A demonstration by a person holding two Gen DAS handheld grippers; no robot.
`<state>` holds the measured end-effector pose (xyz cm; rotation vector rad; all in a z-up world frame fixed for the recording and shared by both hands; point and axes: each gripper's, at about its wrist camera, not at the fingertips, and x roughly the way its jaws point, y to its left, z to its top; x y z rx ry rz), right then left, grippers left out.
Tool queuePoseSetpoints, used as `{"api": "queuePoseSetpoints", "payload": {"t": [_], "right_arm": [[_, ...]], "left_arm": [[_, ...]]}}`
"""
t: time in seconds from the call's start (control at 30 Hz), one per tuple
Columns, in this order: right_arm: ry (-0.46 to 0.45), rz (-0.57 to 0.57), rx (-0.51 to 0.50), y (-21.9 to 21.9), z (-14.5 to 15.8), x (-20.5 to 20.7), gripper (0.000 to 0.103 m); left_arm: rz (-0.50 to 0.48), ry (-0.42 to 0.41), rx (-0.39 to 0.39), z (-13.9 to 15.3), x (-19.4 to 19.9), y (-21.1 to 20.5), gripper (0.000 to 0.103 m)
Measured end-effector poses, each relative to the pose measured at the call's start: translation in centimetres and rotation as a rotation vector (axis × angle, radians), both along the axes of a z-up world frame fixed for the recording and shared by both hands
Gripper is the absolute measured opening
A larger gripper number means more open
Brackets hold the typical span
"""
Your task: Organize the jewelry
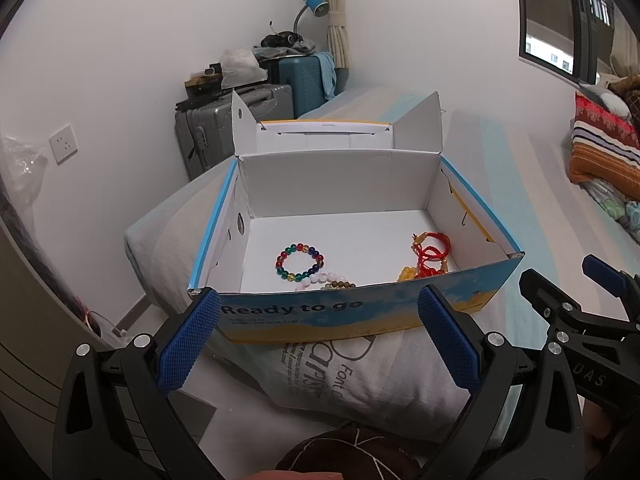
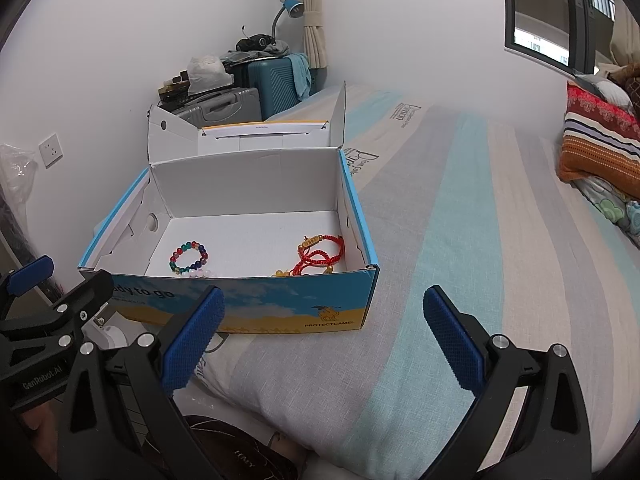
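Note:
An open blue and yellow cardboard box point(image 1: 360, 312) point(image 2: 280, 304) sits on the striped bed, its lid folded back. Inside lie a multicoloured bead bracelet point(image 1: 299, 261) point(image 2: 189, 257), a pale pink and brown bead bracelet point(image 1: 326, 281) point(image 2: 199, 273), a red cord bracelet point(image 1: 431, 252) point(image 2: 320, 254) and some yellow beads point(image 1: 407, 273) point(image 2: 280, 273). My left gripper point(image 1: 320, 336) hangs open just in front of the box's near wall, holding nothing. My right gripper point(image 2: 324, 340) is open over the bedsheet by the box's front right corner, also empty.
Grey and teal suitcases point(image 1: 248, 120) point(image 2: 272, 88) piled with clutter stand against the far wall beyond the bed. A striped pillow point(image 1: 604, 148) point(image 2: 600, 148) lies at the right. The bed edge drops off left of the box. Striped sheet point(image 2: 460, 220) stretches right of the box.

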<state>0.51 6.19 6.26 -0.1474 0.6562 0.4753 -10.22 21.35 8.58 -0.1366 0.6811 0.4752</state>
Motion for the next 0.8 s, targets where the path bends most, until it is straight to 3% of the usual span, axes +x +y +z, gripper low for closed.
{"api": "queuePoseSetpoints", "payload": {"t": [0.37, 0.8], "right_arm": [[-0.001, -0.001, -0.001, 0.03, -0.01, 0.01, 0.095], [-0.001, -0.002, 0.0, 0.09, -0.03, 0.03, 0.095]], "left_arm": [[0.039, -0.02, 0.021, 0.05, -0.32, 0.49, 0.097], [0.003, -0.011, 0.029, 0.3, 0.0, -0.32, 0.097]]}}
